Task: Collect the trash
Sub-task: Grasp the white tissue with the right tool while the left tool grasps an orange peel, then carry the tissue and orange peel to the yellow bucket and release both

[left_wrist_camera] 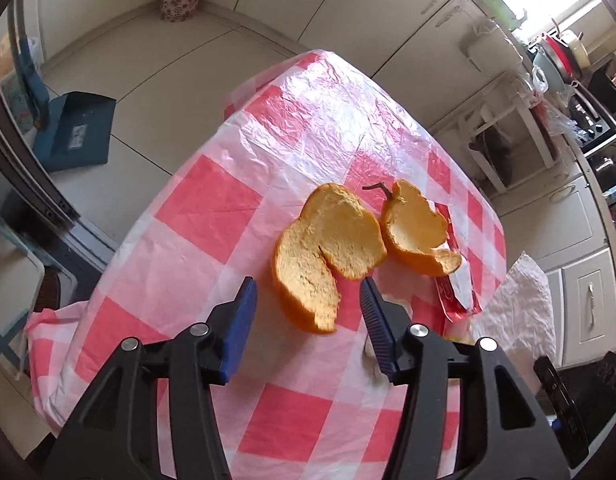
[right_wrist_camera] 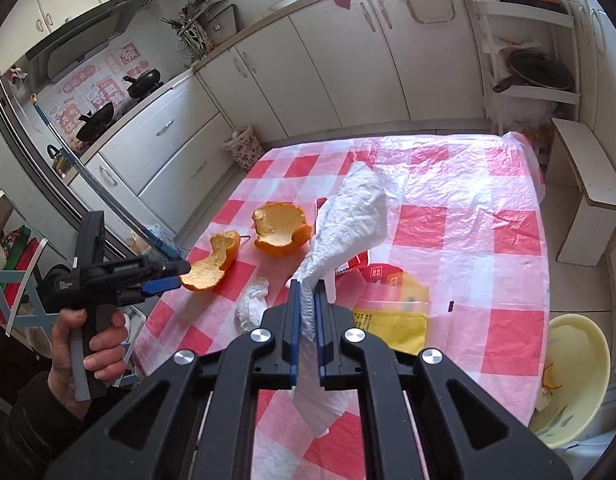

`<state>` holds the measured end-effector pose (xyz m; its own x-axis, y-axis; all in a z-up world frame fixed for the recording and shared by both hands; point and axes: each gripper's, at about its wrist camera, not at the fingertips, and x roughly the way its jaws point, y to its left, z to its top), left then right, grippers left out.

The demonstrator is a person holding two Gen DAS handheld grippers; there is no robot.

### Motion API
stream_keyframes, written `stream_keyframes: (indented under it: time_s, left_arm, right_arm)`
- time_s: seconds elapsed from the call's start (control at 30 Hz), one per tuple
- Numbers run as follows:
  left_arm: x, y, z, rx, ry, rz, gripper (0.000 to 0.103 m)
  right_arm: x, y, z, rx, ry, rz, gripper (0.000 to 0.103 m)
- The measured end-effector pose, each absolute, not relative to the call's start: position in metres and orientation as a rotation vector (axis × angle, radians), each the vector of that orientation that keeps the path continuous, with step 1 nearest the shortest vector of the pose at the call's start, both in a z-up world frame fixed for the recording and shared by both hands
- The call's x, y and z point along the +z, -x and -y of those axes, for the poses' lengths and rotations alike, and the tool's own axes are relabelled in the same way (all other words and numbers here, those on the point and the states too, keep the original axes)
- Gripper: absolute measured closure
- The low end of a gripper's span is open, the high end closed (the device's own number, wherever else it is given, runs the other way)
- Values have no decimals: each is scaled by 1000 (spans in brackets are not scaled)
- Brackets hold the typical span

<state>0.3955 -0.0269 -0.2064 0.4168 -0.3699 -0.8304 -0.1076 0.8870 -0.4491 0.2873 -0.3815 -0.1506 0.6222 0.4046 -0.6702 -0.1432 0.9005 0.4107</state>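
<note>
The left gripper point(left_wrist_camera: 308, 296) stands parted around the near orange peel point(left_wrist_camera: 320, 256) on the checkered tablecloth point(left_wrist_camera: 212, 208). The right gripper point(right_wrist_camera: 306, 300) clamps a paper towel point(right_wrist_camera: 348, 216). Risk: closing crookedly flips the curved peel away.

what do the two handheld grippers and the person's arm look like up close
Both grippers are black plastic frames with triangular cut-outs, round silver pivot bolts and blue ribbed pads: the left gripper and right gripper match. From the right wrist view the left one has a pistol-style grip with a grey trigger lever and small white lettering on its side. The hand holding it comes out of a dark sleeve. No cables show.
</note>
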Motion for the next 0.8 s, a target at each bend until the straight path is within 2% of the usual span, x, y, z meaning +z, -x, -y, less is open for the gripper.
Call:
stream_keyframes:
  time_s: [0.07,0.1,0.13,0.23,0.57,0.8]
  left_arm:
    - [-213,-400,34,-157,465,-1151,53]
    - [-216,-402,36,-145,456,-1157,62]
    - [-220,-404,39,-136,443,-1170,80]
    - [-224,-405,44,-135,415,-1176,93]
    - [-165,-379,57,-251,363,-947,95]
    - [-132,-359,83,-413,361,-832,95]
  right_arm:
    - [-150,-286,383,319,-325,-841,96]
    - [-149,-285,385,317,-326,-838,96]
    - [-148,-284,387,313,-331,-833,96]
    - [-144,-280,399,297,-351,-812,96]
    - [-124,-256,453,179,-396,-707,96]
    - [-135,-235,519,-19,-453,-704,96]
